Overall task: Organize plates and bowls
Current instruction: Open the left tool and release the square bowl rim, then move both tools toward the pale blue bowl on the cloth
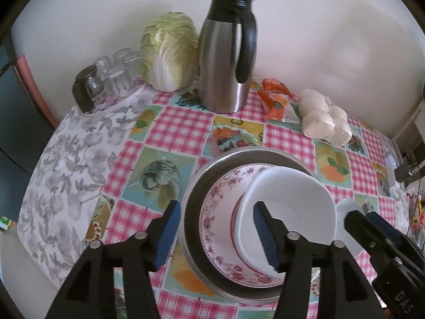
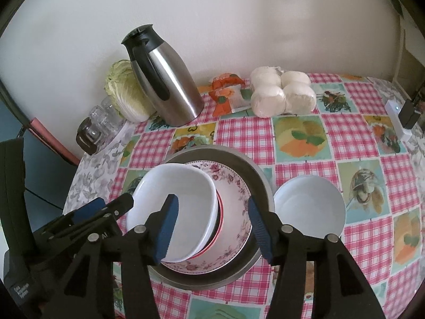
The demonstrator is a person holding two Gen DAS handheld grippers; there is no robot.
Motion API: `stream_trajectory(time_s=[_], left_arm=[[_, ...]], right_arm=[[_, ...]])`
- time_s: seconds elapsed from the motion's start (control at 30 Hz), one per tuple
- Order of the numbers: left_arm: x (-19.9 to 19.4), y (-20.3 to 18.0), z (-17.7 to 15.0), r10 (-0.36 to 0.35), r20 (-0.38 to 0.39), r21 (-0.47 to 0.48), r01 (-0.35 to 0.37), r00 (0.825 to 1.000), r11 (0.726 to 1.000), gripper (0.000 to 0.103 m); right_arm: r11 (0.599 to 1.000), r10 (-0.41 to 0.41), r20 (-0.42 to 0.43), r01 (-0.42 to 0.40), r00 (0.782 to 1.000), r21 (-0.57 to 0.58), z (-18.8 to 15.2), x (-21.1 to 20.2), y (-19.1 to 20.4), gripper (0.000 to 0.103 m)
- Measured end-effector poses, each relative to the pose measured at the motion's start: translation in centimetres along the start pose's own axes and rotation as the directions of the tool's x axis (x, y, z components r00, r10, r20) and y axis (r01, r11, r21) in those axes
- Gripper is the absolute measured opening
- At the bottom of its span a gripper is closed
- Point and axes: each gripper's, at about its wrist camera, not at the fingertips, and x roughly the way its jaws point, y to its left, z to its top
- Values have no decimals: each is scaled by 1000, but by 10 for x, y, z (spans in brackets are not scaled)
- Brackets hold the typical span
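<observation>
Crockery is stacked near the front of the table: a wide metal pan (image 1: pixel 198 186) holds a floral plate (image 1: pixel 215 228), and on that plate a white bowl (image 1: pixel 289 199) is nested over another dish of which only a red-lined rim is seen. The white bowl is empty and sits slightly tilted, off-centre towards the left side of the stack as seen from the right wrist. A second white bowl (image 2: pixel 309 207), also empty, stands on the cloth just beside the pan's right edge.

The table is covered by a patchwork oilcloth (image 2: pixel 244 133) of pink gingham and fruit panels, with a grey floral cloth (image 1: pixel 61 175) laid over its left end. Along the far edge, against a plain pale wall, are ranged upturned glasses (image 1: pixel 117 71) with a dark-lidded jar, a napa cabbage (image 1: pixel 167 50), a steel thermos jug (image 1: pixel 225 61) with black handle and lid, orange packets (image 1: pixel 276 101) and a bag of white buns (image 2: pixel 281 93).

The left gripper (image 1: pixel 216 235) is spread open over the near left rim of the stack; its pads (image 1: pixel 168 234) are seen clear of the crockery and nothing is gripped. The right gripper (image 2: pixel 212 230) is likewise released, its blue pads (image 2: pixel 261 228) standing either side of the stacked dishes without pressing on them.
</observation>
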Motion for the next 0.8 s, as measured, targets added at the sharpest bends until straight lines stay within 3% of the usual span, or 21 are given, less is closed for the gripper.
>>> stream_trajectory(time_s=[0.17,0.23,0.3,0.37,0.53,0.8], left_arm=[[2,15,1,35,-7,-35,-36,999,999,74],[5,20,1,45,-13,-50,-46,999,998,83],[5,23,0,51,-13,-57,-52,999,997,84],[4,25,1,56,-8,-61,-56,998,997,85],[-2,22,2,56,13,-60,-55,998,997,92],[-20,9,1,47,56,-51,-44,997,998,93]], right_arm=[[998,-40,10,40,999,-37,-1,-4,1,59],[998,-48,14,48,999,-48,-1,-6,1,60],[997,-49,18,50,999,-58,-2,-8,-1,61],[996,-54,26,55,998,-67,-3,-11,-2,72],[996,-54,43,57,998,-68,-4,-20,-7,72],[996,-86,67,88,994,-22,-3,-43,-36,72]])
